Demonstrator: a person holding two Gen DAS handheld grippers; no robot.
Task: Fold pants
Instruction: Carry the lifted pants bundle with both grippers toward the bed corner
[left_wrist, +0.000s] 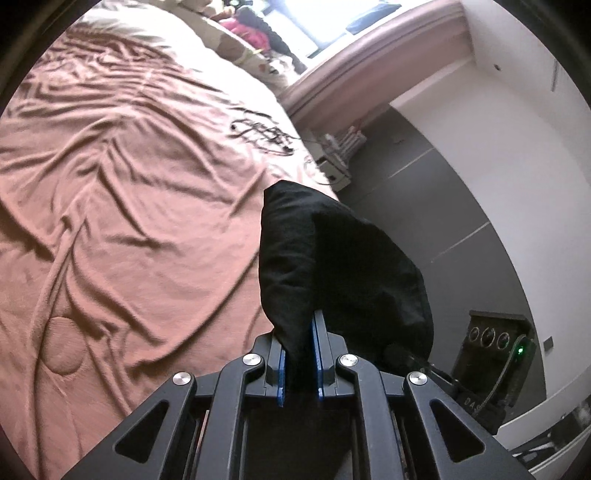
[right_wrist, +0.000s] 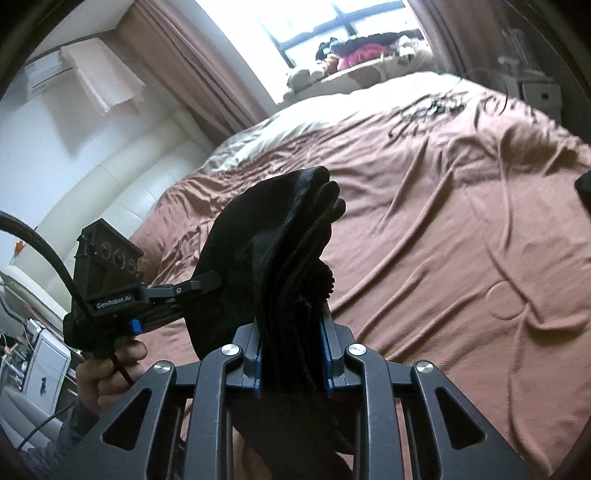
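Lettering reading "GenRobot.AI" is seen in white on the black body of the left gripper in the right wrist view, where that tool is held by a bare hand at the near left; a further marking on the right gripper's body in the left wrist view is too cut off to be read. The pants, of soft matte black cloth, are held off the bed between the two tools. In the left wrist view a rounded, limp bunch of the fabric is clamped between the blue-padded jaws of the left gripper. In the right wrist view several stacked folds with a ribbed edge are pinched between the jaws of the right gripper, the layers fanning upward beyond them. The bed is covered by a wrinkled brown sheet with a smooth sheen, on which a black scribbled print is seen at the far side. A cream padded headboard is seen at the left, brown curtains beside a bright window, and a heap of clothes and soft toys on the ledge beyond the bed. Grey floor tiles are visible to the right of the bed.
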